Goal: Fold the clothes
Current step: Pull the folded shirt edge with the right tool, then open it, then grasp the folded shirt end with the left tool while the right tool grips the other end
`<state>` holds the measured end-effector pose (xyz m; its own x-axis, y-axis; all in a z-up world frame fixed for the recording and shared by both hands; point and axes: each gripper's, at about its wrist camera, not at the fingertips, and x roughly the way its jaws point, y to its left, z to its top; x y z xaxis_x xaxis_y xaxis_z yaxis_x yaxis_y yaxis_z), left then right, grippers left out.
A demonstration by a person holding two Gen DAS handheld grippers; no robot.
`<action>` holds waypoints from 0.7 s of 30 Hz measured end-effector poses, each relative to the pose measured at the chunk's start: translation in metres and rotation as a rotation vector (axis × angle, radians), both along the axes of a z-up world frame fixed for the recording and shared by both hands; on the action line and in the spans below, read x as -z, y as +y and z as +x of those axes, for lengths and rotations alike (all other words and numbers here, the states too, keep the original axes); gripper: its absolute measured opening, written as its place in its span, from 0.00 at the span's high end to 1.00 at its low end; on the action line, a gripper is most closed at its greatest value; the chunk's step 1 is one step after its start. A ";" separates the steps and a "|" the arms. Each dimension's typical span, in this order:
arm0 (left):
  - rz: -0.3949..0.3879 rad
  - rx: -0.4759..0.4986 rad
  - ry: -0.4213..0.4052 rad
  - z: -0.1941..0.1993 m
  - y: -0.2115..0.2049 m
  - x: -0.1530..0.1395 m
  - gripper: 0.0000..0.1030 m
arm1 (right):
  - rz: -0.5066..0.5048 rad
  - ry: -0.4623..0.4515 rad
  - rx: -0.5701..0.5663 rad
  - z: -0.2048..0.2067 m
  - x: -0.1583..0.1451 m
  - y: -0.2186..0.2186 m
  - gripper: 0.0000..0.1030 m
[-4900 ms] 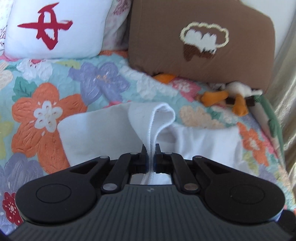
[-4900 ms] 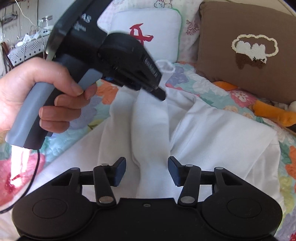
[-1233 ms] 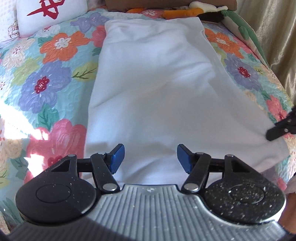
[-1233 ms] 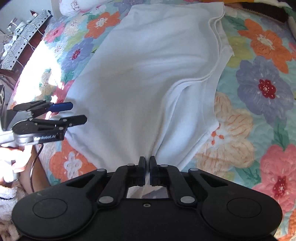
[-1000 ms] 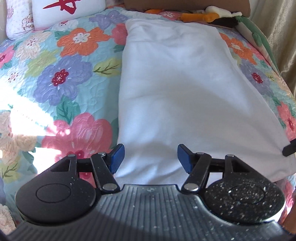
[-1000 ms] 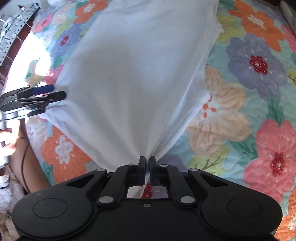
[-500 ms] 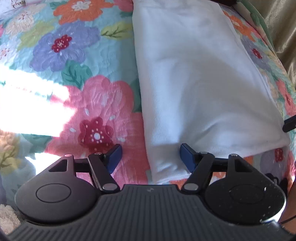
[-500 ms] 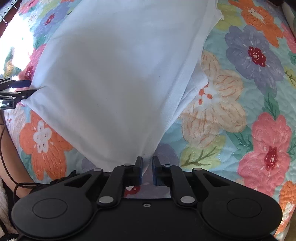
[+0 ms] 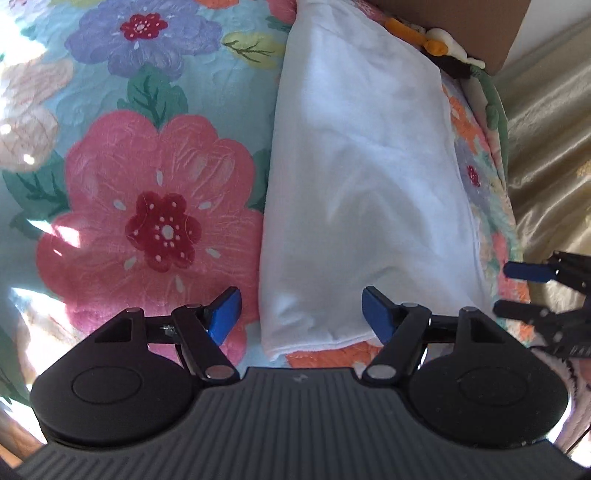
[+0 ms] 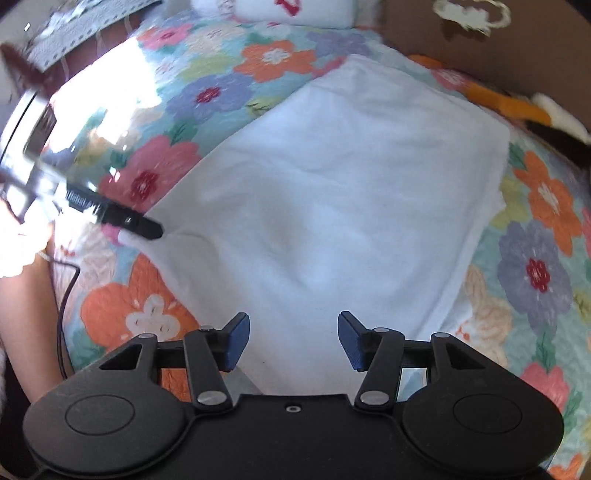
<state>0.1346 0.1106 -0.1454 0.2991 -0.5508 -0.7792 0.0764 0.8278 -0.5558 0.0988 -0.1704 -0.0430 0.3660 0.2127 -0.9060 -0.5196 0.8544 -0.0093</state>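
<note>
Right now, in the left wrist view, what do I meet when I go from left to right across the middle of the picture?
Pink flower on the floral quilt → folded white garment → narrow strip of quilt at the bed's edge → golden curtain.

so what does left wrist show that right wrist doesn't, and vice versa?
Left wrist only: gold curtain along the bed's edge, and the right gripper from the side, jaws open.
Right wrist only: white pillow with a red mark, the brown pillow's stitched cloud, sunlit clutter beyond the bed, and the left gripper at the garment's corner.
Both: the folded white garment flat on the floral quilt, with the orange plush toy behind.
</note>
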 end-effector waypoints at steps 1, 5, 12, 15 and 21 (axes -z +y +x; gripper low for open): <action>-0.015 -0.022 0.015 0.000 -0.002 0.002 0.26 | -0.019 -0.012 -0.057 -0.002 0.003 0.012 0.41; -0.062 -0.036 0.011 -0.001 -0.011 0.005 0.29 | -0.047 -0.024 -0.193 -0.007 0.023 0.050 0.39; -0.241 -0.039 -0.070 0.001 -0.008 -0.004 0.84 | -0.139 -0.048 -0.295 -0.020 0.042 0.075 0.36; -0.327 -0.074 -0.092 0.003 0.001 -0.011 0.88 | -0.169 -0.041 -0.319 -0.021 0.050 0.081 0.24; -0.352 -0.079 -0.090 0.016 0.006 -0.012 0.88 | -0.308 -0.205 -0.342 -0.021 0.066 0.090 0.44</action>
<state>0.1506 0.1161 -0.1331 0.4100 -0.7531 -0.5146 0.0815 0.5922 -0.8017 0.0776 -0.0803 -0.1093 0.4988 0.0855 -0.8625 -0.7305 0.5770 -0.3653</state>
